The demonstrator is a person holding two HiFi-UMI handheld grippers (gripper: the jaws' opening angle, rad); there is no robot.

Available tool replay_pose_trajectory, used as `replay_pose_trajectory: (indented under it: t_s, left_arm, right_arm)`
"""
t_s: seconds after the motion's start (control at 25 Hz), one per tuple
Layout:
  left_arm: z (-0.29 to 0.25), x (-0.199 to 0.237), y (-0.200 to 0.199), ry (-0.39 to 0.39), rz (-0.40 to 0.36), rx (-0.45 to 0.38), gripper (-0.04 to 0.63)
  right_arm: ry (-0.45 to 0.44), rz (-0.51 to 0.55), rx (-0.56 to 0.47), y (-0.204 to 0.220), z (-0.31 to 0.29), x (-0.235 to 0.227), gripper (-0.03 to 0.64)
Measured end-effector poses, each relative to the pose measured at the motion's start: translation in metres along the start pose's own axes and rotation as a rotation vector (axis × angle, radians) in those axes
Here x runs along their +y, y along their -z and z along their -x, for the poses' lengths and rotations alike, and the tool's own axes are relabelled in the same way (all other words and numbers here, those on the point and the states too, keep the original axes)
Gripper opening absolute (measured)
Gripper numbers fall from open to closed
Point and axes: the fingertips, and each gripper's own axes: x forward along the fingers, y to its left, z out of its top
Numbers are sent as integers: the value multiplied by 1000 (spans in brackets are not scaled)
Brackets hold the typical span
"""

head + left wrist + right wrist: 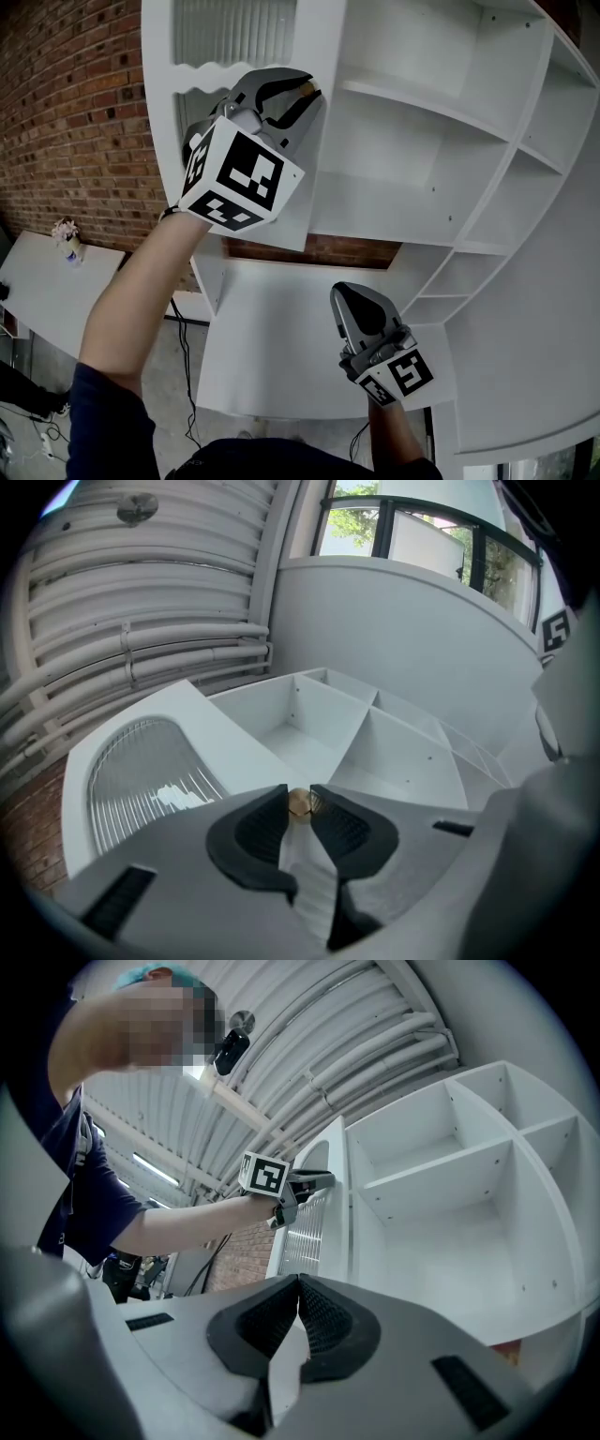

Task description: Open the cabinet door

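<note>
Left tongs [307,93] high, jaws tight on a knob [300,803]; right tongs [298,1282] low, jaws together.

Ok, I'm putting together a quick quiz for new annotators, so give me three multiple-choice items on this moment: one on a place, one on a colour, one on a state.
1. Where is the small brass knob?
A. between the left gripper's jaws
B. lying on a shelf
C. on the floor

2. What colour is the frame of the cabinet door?
A. black
B. white
C. green

3. How do the right gripper's jaws stand?
A. wide apart
B. closed on a cloth
C. together, with nothing between them

Key:
1 A: the left gripper view shows the jaws closed on the knob.
2 B: the head view and the left gripper view both show the frame white.
3 C: the right gripper view shows the jaws meeting on nothing.
</note>
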Motion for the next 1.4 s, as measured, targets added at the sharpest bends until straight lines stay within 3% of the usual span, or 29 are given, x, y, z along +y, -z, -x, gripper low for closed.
replay_pose_trajectory:
  t_s: [0.76,1.12,1.4]
  left_arm:
    - [92,9,-42,63,79,-156,74]
    - [141,22,-54,56,131,-229,75]
    - [200,45,-50,37,171,-256,78]
  right_arm:
    - [-34,-13,8,-10,4,53,25]
    - [-55,-15,-2,-14,-1,75,25]
    - [-71,-10,12,-15,-13,122,25]
